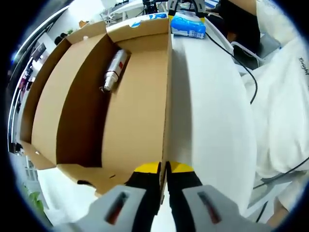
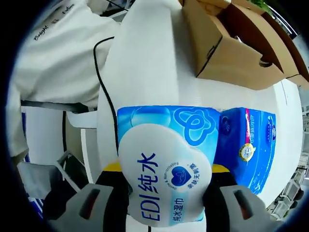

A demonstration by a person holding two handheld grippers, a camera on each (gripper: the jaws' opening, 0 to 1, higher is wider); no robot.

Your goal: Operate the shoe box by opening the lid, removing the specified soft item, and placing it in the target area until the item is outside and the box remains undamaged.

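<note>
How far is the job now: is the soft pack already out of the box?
Done: the box is open, and the wet wipes pack is outside it. In hand: the right gripper holds the pack over the white table. Left: releasing it.

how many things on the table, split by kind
cardboard box: 1
metal cylinder inside the box: 1
blue tissue or wipe packs: 2, one held in the right gripper and one beside it
black cable: 1
total: 5
</note>
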